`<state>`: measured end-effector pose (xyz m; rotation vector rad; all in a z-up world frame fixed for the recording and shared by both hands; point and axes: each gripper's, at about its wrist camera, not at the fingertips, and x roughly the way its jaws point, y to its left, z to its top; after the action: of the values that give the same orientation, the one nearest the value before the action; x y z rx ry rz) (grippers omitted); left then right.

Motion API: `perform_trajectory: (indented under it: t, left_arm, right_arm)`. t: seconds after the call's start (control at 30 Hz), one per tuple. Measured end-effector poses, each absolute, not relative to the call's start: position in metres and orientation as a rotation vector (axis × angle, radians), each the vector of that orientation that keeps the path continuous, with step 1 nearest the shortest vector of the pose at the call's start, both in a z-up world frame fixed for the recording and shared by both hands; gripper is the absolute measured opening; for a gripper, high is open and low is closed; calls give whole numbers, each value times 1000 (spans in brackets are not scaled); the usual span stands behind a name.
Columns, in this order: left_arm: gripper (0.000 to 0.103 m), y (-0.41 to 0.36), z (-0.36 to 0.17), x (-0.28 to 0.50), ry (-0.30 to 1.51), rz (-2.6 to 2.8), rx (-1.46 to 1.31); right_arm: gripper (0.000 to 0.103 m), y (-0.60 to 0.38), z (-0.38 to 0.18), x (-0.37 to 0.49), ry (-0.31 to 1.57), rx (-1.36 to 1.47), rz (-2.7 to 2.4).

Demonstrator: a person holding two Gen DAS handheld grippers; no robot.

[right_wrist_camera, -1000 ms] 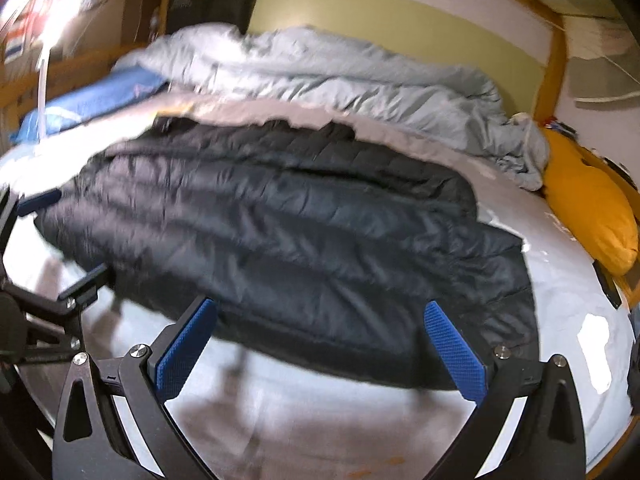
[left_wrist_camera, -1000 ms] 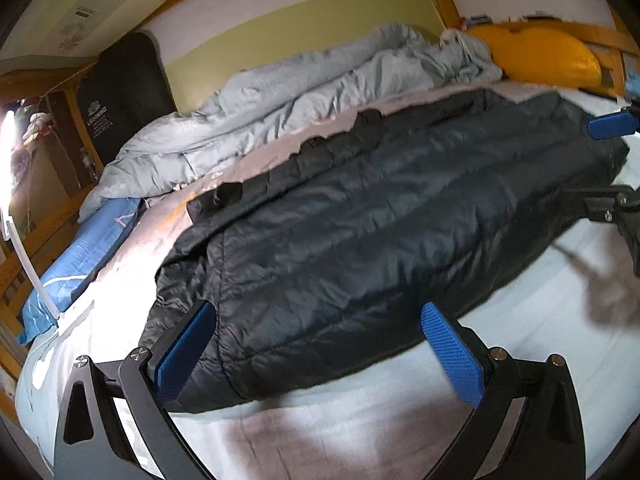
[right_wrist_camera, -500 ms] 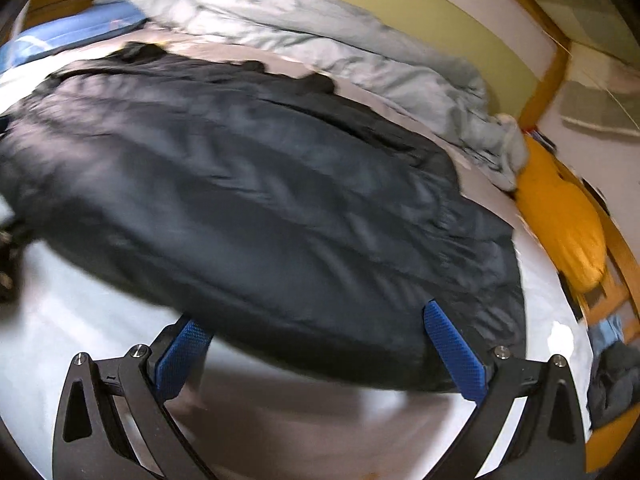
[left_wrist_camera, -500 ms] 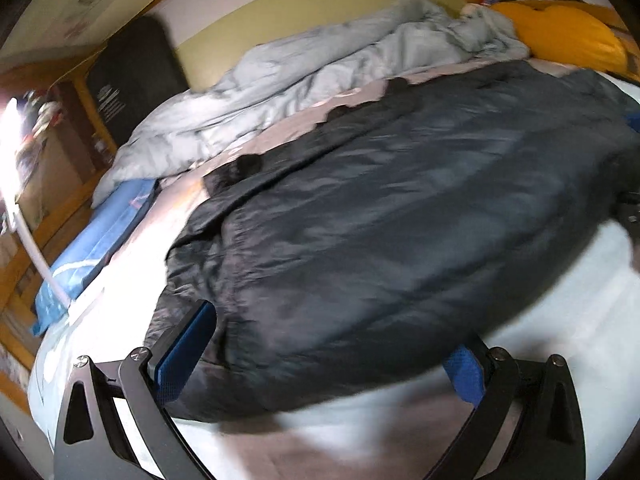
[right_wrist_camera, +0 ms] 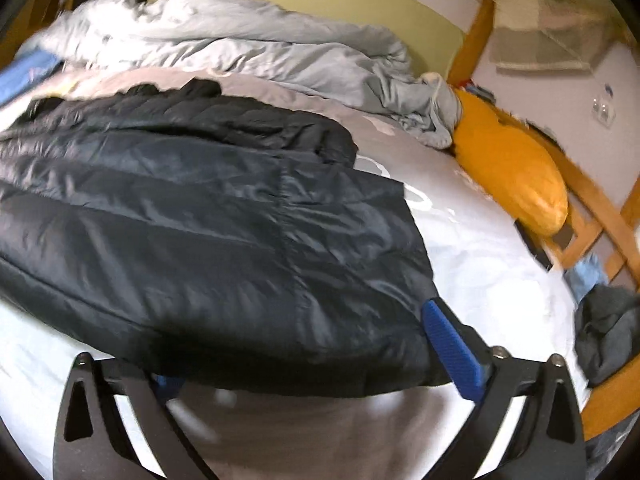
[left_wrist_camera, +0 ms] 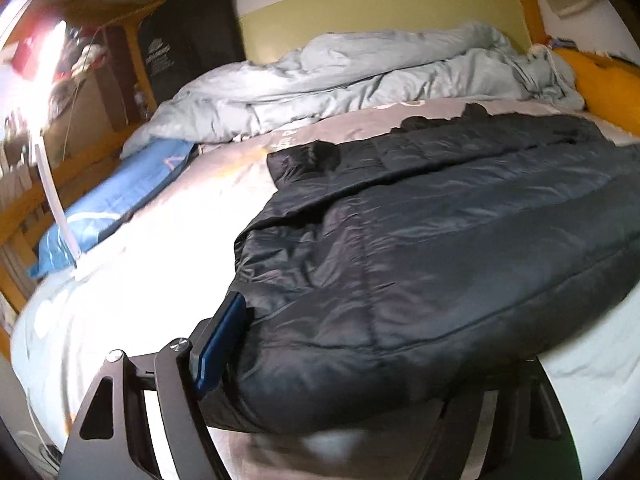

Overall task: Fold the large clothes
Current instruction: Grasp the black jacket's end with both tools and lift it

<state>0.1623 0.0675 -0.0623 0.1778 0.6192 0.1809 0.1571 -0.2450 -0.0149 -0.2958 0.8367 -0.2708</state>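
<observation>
A large black puffer jacket (left_wrist_camera: 440, 248) lies flat across the white bed sheet (left_wrist_camera: 160, 264); it also shows in the right wrist view (right_wrist_camera: 200, 216). My left gripper (left_wrist_camera: 360, 364) is open, its jaws straddling the jacket's near left corner; the left blue pad (left_wrist_camera: 222, 344) shows beside the fabric and the right pad is hidden under it. My right gripper (right_wrist_camera: 312, 360) is open around the jacket's near right corner; the right blue pad (right_wrist_camera: 452, 350) shows and the left pad is mostly hidden under the hem.
A rumpled grey duvet (left_wrist_camera: 340, 76) is piled at the back against the wall. A blue pillow (left_wrist_camera: 116, 196) lies at the left edge, an orange pillow (right_wrist_camera: 512, 168) at the right by the wooden bed frame (right_wrist_camera: 600, 208). Dark clothing (right_wrist_camera: 608, 328) lies at the far right.
Both grippers have moved forward and down onto the jacket's near edge, so the fabric now lies between the jaws of each. The jacket itself has not moved.
</observation>
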Motion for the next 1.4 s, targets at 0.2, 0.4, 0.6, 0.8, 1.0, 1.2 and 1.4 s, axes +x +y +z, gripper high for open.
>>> perform_trajectory:
  t: [0.2, 0.4, 0.6, 0.8, 1.0, 1.2, 1.4]
  left_arm:
    - [16, 52, -47, 146, 604, 90, 207]
    - [15, 64, -13, 108, 634, 36, 118]
    - [19, 68, -2, 63, 642, 13, 138]
    - [24, 72, 9, 55, 622, 18, 110]
    - [42, 74, 27, 85, 602, 25, 130]
    - [69, 93, 55, 184, 526, 62, 142]
    - [83, 105, 46, 253, 547, 68, 110]
  right_arm:
    - [21, -246, -11, 149, 900, -178, -145]
    - [16, -251, 24, 102, 864, -136, -55]
    - [17, -238, 38, 61, 856, -224, -14]
    - [21, -236, 50, 58, 827, -238, -16]
    - [24, -241, 66, 81, 785, -262, 3]
    - [27, -252, 75, 174, 753, -185, -11]
    - [43, -266, 57, 257, 740, -72, 61]
